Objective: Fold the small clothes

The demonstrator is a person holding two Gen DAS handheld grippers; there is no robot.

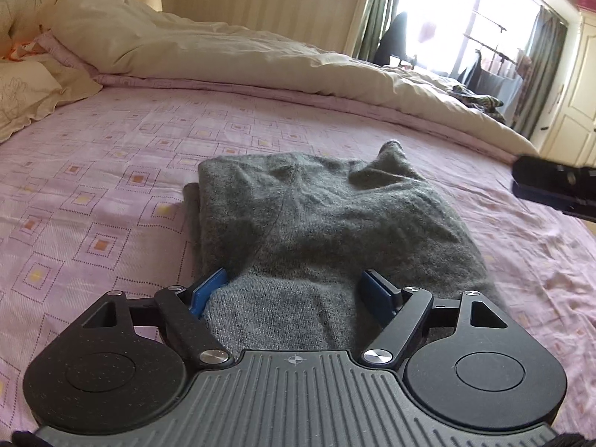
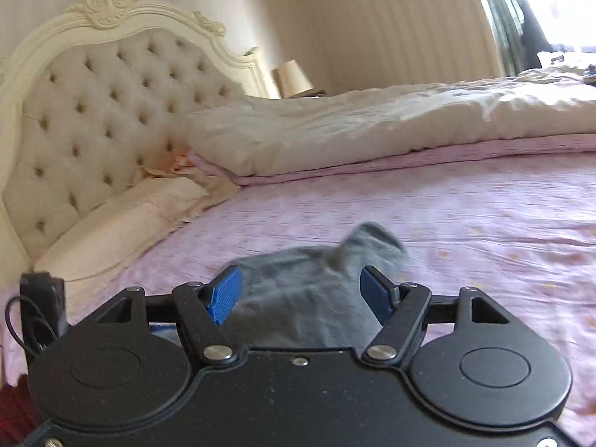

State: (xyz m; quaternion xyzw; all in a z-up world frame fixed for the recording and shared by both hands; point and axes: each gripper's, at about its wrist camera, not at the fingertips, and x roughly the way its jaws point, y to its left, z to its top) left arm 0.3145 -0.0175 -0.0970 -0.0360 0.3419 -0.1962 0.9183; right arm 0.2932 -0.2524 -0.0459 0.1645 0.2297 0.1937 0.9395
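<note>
A grey knit garment (image 1: pixel 320 216) lies folded on the pink patterned bedsheet (image 1: pixel 111 171), with one corner poking up at its far end. My left gripper (image 1: pixel 294 290) is open at the garment's near edge, its blue pads on either side of the knit without pinching it. In the right wrist view the same garment (image 2: pixel 298 290) appears blurred, and my right gripper (image 2: pixel 301 290) is open just above its near side. The right gripper's black tip (image 1: pixel 551 186) also shows at the right edge of the left wrist view, off the garment.
A cream duvet (image 1: pixel 231 48) is bunched along the far side of the bed. A pillow (image 2: pixel 123 223) leans at the tufted headboard (image 2: pixel 93 111). A lamp (image 2: pixel 294 78) stands behind the bed. A window with curtains (image 1: pixel 465 18) and a drying rack are at the right.
</note>
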